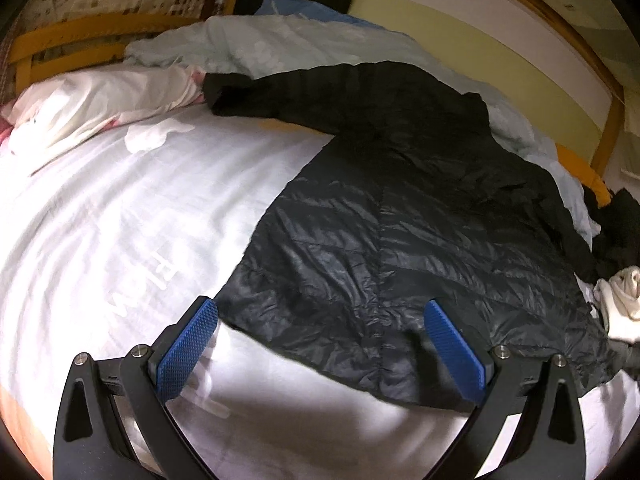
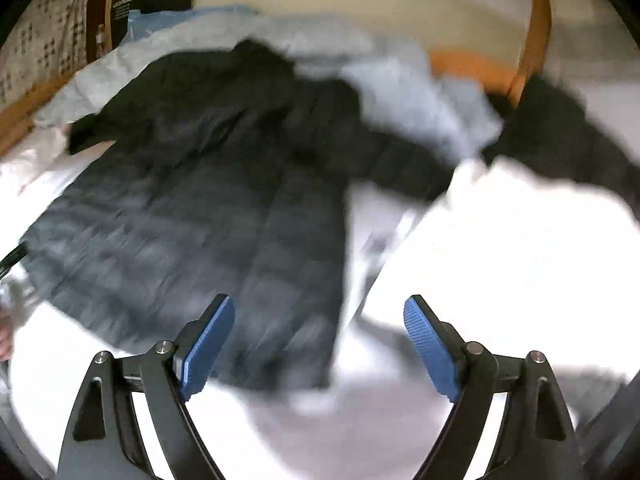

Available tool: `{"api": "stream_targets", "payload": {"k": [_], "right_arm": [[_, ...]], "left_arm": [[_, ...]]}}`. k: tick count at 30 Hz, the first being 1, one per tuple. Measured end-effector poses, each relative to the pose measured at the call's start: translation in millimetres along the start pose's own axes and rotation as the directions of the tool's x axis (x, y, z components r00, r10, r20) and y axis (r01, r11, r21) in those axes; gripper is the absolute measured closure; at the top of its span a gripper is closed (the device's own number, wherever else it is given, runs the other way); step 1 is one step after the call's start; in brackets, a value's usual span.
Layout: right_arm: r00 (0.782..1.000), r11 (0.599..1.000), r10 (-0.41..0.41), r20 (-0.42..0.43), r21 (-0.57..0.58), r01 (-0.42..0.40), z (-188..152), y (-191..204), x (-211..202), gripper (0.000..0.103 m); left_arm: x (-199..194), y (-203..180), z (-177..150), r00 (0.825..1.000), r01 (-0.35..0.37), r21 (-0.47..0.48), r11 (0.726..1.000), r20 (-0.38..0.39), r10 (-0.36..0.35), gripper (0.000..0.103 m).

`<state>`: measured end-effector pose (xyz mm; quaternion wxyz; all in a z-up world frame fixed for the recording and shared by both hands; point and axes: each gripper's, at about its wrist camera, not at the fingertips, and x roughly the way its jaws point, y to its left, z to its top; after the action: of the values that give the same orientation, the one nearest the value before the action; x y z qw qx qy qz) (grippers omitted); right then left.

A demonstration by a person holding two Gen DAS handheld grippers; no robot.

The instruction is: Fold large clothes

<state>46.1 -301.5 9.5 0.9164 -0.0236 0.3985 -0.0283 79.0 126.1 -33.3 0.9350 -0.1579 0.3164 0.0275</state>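
Left gripper [image 1: 320, 340]: jaws spread wide, nothing between the blue ribbed pads [image 1: 188, 352], poised just above the hem of the black quilted puffer jacket [image 1: 400, 220]. Right gripper [image 2: 318, 344]: jaws likewise spread and empty, over the jacket's hem corner [image 2: 280, 360] on its side; this view is motion-blurred, so contact with the fabric cannot be judged. Jacket lies spread flat on the white bed sheet [image 1: 120, 220], hem toward the grippers, collar away, one sleeve [image 1: 256, 92] stretched out toward the white pillow [image 1: 92, 104]; the other sleeve runs off toward a pile of dark and white clothes [image 2: 540, 200] at the bed's side. A pale blue crumpled duvet [image 1: 280, 48] sits beyond the collar, against the orange wooden bed frame [image 1: 80, 32]. Judgement: folding not yet begun; step in hand appears to be taking hold of the hem. To do it well: bring each set of jaws onto a hem corner, catch both layers of the slippery shell and none of the sheet, close firmly, lift both corners level. Puffer fill traps air, so press the fold down; the outstretched sleeves likely want bringing in over the body first.
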Motion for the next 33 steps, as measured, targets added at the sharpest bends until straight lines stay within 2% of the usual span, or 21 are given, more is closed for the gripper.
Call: {"api": "stream_targets", "payload": {"k": [3, 4, 5, 6, 8, 9, 10, 11, 12, 13, 14, 15, 16, 17, 18, 20, 22, 26, 28, 31, 33], "right_arm": [[1.0, 0.99, 0.0, -0.016, 0.139, 0.002, -23.8, -15.7, 14.2, 0.022], [1.0, 0.979, 0.022, -0.015, 0.204, -0.019, -28.9, -22.4, 22.0, 0.025], [0.998, 0.965, 0.056, -0.008, 0.257, -0.052, -32.7, -30.2, 32.1, 0.031], [0.997, 0.956, 0.082, -0.013, 0.283, -0.075, -34.4, -35.5, 39.0, 0.034], [0.988, 0.952, 0.154, -0.033, 0.271, -0.14, -31.5, -29.8, 48.7, 0.038], [0.981, 0.955, 0.192, -0.037, 0.236, -0.178, -27.9, -23.9, 50.1, 0.038], [0.976, 0.962, 0.214, -0.053, 0.188, -0.2, -25.3, -15.0, 52.5, 0.038], [0.974, 0.967, 0.217, -0.072, 0.155, -0.204, -25.0, -8.7, 58.1, 0.038], [0.977, 0.971, 0.199, -0.072, 0.148, -0.187, -26.6, -5.5, 59.9, 0.038], [0.982, 0.974, 0.179, -0.064, 0.153, -0.168, -28.7, -4.0, 62.2, 0.038], [0.984, 0.973, 0.169, -0.059, 0.168, -0.157, -29.4, -5.7, 65.8, 0.043], [0.988, 0.974, 0.146, -0.052, 0.181, -0.135, -29.7, -7.2, 67.8, 0.054], [0.993, 0.977, 0.109, -0.044, 0.191, -0.098, -30.2, -10.2, 67.9, 0.091], [0.992, 0.974, 0.12, -0.03, 0.195, -0.112, -29.8, -12.5, 64.9, 0.096], [0.993, 0.975, 0.114, -0.02, 0.192, -0.108, -28.5, -12.8, 59.8, 0.097], [0.994, 0.975, 0.092, 0.052, 0.197, -0.1, -29.1, -8.9, 33.6, 0.098], [0.985, 0.964, 0.123, 0.122, 0.22, -0.147, -32.2, -8.7, 0.1, 0.099], [0.949, 0.967, 0.117, 0.291, 0.184, -0.176, -59.0, -4.9, -90.6, 0.099], [0.939, 0.966, 0.098, 0.331, 0.196, -0.17, -78.1, -2.0, -119.4, 0.099], [0.927, 0.94, 0.101, 0.36, 0.271, -0.208, -104.9, -7.9, -153.1, 0.099], [0.916, 0.933, 0.095, 0.389, 0.285, -0.218, -114.3, -8.2, -174.0, 0.099]], "left_arm": [[-0.2, 16.3, -0.3, 0.999, 0.023, -0.065, 0.998, -0.024, -0.024, 0.001], [1.2, 22.5, 0.4, 0.998, 0.045, -0.085, 0.995, -0.041, -0.049, 0.012], [4.7, 27.1, 2.8, 0.992, 0.096, -0.083, 0.992, -0.071, -0.102, 0.023], [9.3, 30.7, 6.7, 0.983, 0.144, -0.064, 0.988, -0.108, -0.15, 0.039], [16.8, 38.4, 13.0, 0.976, 0.156, -0.031, 0.987, -0.148, -0.159, 0.049], [19.4, 43.5, 13.8, 0.974, 0.159, -0.046, 0.986, -0.154, -0.164, 0.053], [22.3, 48.5, 14.3, 0.969, 0.176, -0.079, 0.981, -0.159, -0.187, 0.054], [23.2, 50.5, 14.5, 0.967, 0.185, -0.091, 0.978, -0.158, -0.198, 0.055], [23.7, 50.0, 14.6, 0.968, 0.183, -0.088, 0.979, -0.159, -0.195, 0.062], [24.5, 48.1, 14.2, 0.969, 0.171, -0.078, 0.982, -0.164, -0.182, 0.084], [25.6, 45.5, 13.2, 0.97, 0.164, -0.066, 0.984, -0.171, -0.173, 0.098], [25.9, 42.5, 12.6, 0.967, 0.174, -0.056, 0.983, -0.177, -0.181, 0.099], [20.5, 39.1, 11.4, 0.975, 0.158, -0.033, 0.987, -0.151, -0.161, 0.1], [9.4, 34.3, 10.4, 0.984, 0.147, 0.001, 0.989, -0.105, -0.147, 0.1], [-1.0, 28.8, 10.5, 0.988, 0.143, 0.032, 0.989, -0.064, -0.141, 0.1], [-27.0, 20.0, 10.6, 0.993, 0.116, 0.093, 0.989, 0.021, -0.119, 0.1], [-49.4, 18.8, 12.4, 0.994, 0.073, 0.11, 0.991, 0.075, -0.081, 0.1], [-117.4, 27.0, 12.1, 0.986, 0.071, 0.065, 0.995, 0.149, -0.08, 0.1], [-150.2, 26.9, 8.5, 0.977, 0.08, 0.09, 0.993, 0.191, -0.096, 0.1], [-198.0, 23.1, 6.9, 0.965, 0.057, 0.162, 0.985, 0.245, -0.097, 0.1], [-216.6, 18.5, 12.6, 0.96, 0.042, 0.187, 0.981, 0.266, -0.092, 0.1]]}}
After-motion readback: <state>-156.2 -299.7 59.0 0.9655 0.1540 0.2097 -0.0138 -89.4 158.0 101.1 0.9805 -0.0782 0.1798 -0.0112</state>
